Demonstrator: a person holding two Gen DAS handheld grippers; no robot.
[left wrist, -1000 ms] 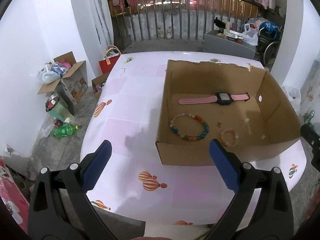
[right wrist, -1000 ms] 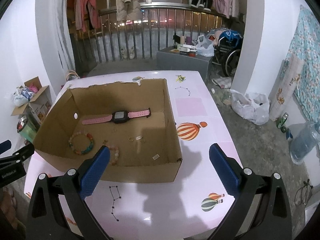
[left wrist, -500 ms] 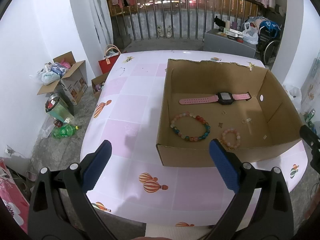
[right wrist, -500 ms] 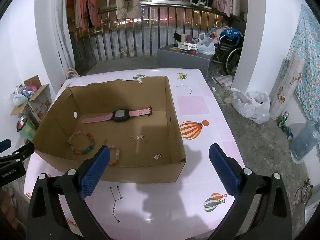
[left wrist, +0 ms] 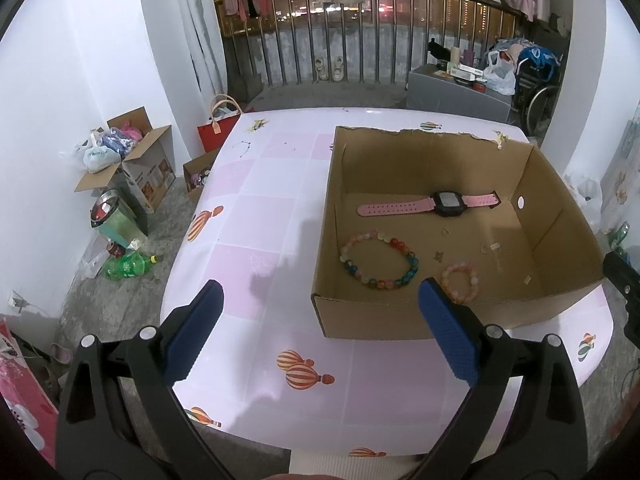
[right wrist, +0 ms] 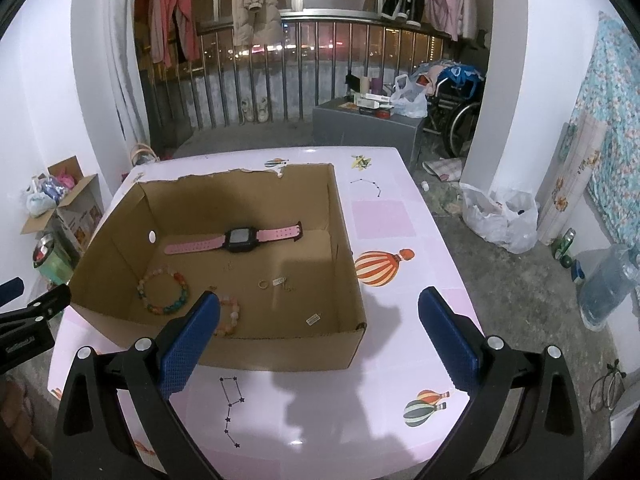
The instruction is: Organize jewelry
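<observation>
Jewelry: watch (left wrist: 448,203) and bracelets (left wrist: 379,259) lie in the box (left wrist: 372,320), frame centre-right; both claws spread, empty. Next likely: reach in, pinch one piece.

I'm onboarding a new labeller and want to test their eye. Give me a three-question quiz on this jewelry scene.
1. True or false: both tongs, left and right, are open and empty.
2. Which lies nearest the box's far wall? A. multicolour bracelet B. watch C. pink bracelet
3. Fill in: the box stands on a pink ____ printed with balloons.

Key: 1 true; 2 B; 3 table
</observation>
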